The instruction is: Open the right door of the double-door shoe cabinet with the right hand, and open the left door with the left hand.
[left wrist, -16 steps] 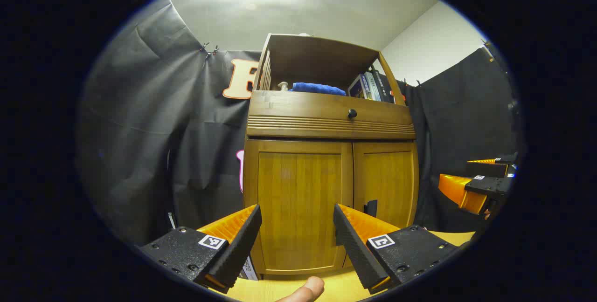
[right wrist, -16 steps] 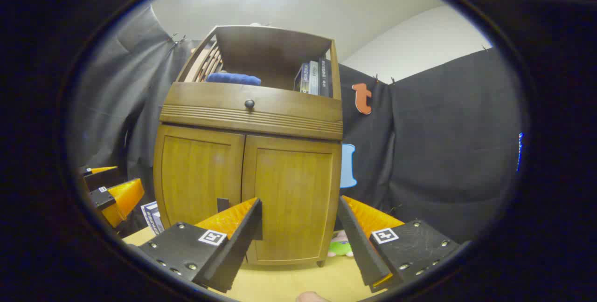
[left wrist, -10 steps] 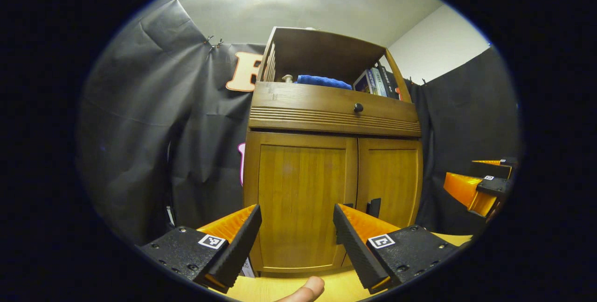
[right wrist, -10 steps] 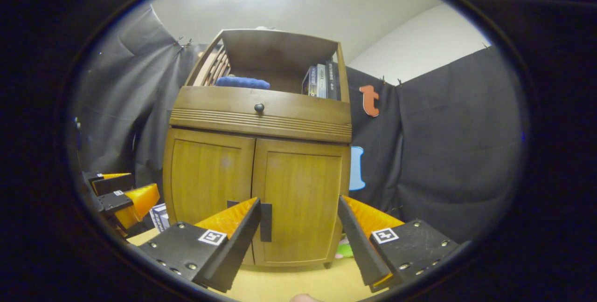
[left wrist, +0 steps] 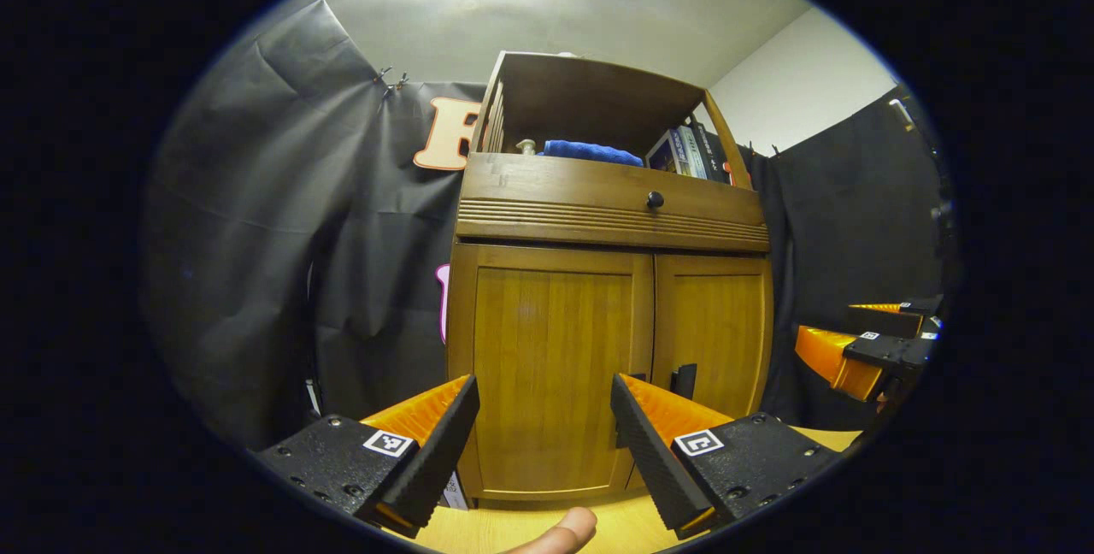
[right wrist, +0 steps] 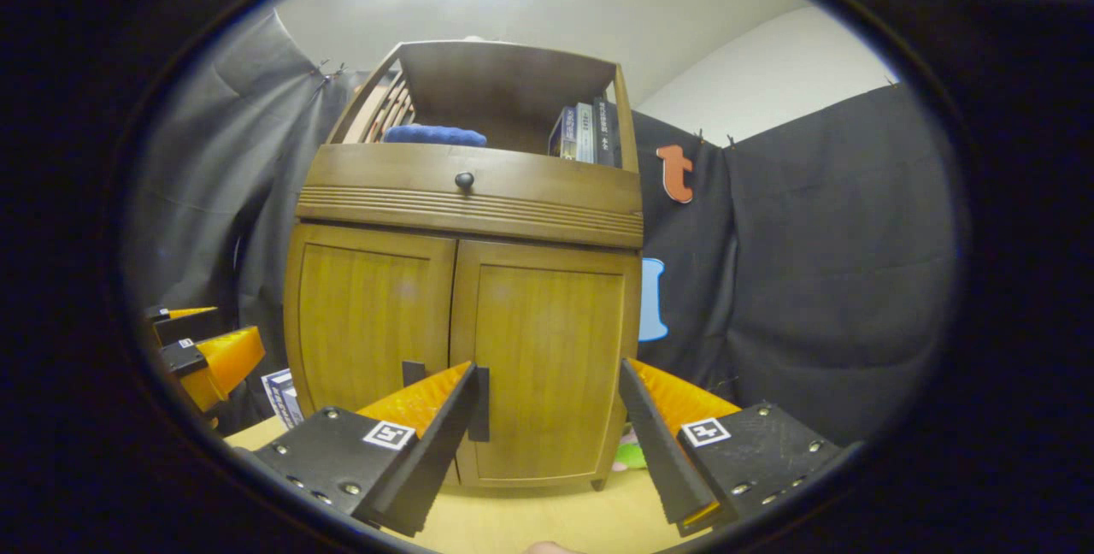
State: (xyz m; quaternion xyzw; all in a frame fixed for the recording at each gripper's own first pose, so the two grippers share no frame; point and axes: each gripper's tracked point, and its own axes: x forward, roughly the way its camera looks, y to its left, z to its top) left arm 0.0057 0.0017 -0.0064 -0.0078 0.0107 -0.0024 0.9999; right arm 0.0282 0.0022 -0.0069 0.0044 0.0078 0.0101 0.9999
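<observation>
Before the shoe cabinet point(right wrist: 461, 280): both doors closed, nothing begun; left gripper point(left wrist: 544, 417) and right gripper point(right wrist: 547, 417) spread wide, empty.

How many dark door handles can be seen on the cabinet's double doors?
2. The left door handle and the right door handle sit low on either side of the centre seam; the right one is partly behind a finger of the right gripper.

Both gripper views look slightly upward at the shoe cabinet point(left wrist: 598, 323) point(right wrist: 466, 315) from near, apparently low; both show its closed doors.
</observation>
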